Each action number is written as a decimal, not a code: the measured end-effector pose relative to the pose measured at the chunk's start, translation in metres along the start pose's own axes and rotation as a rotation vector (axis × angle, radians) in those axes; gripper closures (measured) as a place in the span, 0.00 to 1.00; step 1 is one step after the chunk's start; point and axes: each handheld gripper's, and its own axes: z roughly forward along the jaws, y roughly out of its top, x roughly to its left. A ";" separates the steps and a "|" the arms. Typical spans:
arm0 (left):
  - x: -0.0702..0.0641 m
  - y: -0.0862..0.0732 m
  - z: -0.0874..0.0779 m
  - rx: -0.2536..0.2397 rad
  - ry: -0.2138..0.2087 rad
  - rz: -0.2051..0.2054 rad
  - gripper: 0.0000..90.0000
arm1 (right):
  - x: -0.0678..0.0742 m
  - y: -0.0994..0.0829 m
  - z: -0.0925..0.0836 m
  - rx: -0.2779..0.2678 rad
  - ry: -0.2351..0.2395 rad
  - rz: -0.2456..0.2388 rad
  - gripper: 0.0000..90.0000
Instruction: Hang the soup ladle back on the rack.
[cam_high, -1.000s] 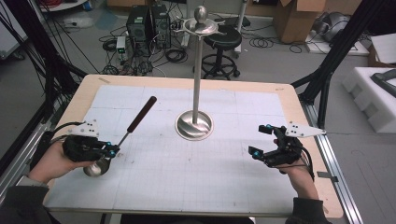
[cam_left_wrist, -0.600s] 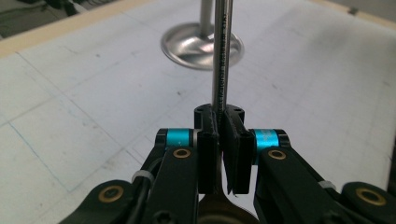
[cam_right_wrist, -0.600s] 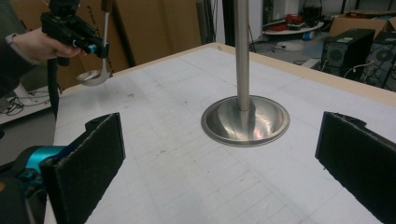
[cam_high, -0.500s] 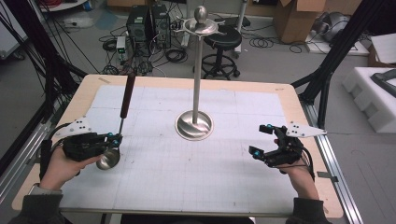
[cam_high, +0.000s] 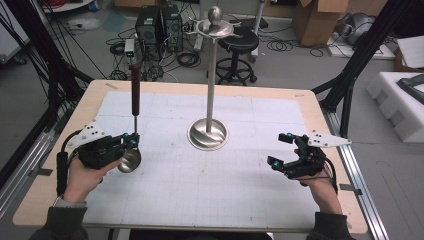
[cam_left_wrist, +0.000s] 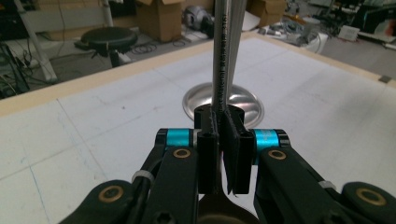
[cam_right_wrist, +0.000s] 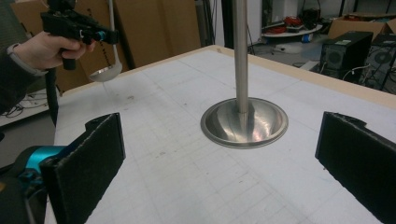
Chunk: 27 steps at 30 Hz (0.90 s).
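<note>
A steel ladle (cam_high: 129, 161) with a dark handle stands upright at the table's left, bowl at the bottom and lifted off the surface. My left gripper (cam_high: 131, 141) is shut on its thin stem just above the bowl. In the left gripper view the stem (cam_left_wrist: 220, 56) rises straight up from between the closed pads of the left gripper (cam_left_wrist: 223, 140). A tall metal stand (cam_high: 207, 134) with a round base occupies the table's middle. My right gripper (cam_high: 278, 149) hovers at the right, open, with nothing in it. Its wide-apart pads (cam_right_wrist: 93, 154) frame the stand base (cam_right_wrist: 244, 122).
The white gridded mat (cam_high: 200, 190) covers most of the wooden table (cam_high: 320, 120). The stand's top carries a ring of hooks and a ball (cam_high: 215, 20). A stool (cam_high: 240, 45), computer boxes and cables sit on the floor beyond the far edge.
The ladle has swung from leaning right to standing upright. The left hand has shifted to the right and lifted the bowl. The right hand has kept still.
</note>
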 end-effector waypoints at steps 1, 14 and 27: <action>-0.001 0.001 0.000 -0.010 0.005 -0.002 0.94 | 0.000 0.000 0.000 -0.001 0.000 0.001 0.00; -0.009 0.013 0.006 -0.040 0.004 0.011 0.94 | 0.000 0.000 -0.001 -0.007 0.000 -0.001 0.00; -0.019 0.040 0.022 -0.068 -0.002 0.041 0.94 | 0.000 0.001 -0.003 -0.017 0.000 0.000 0.00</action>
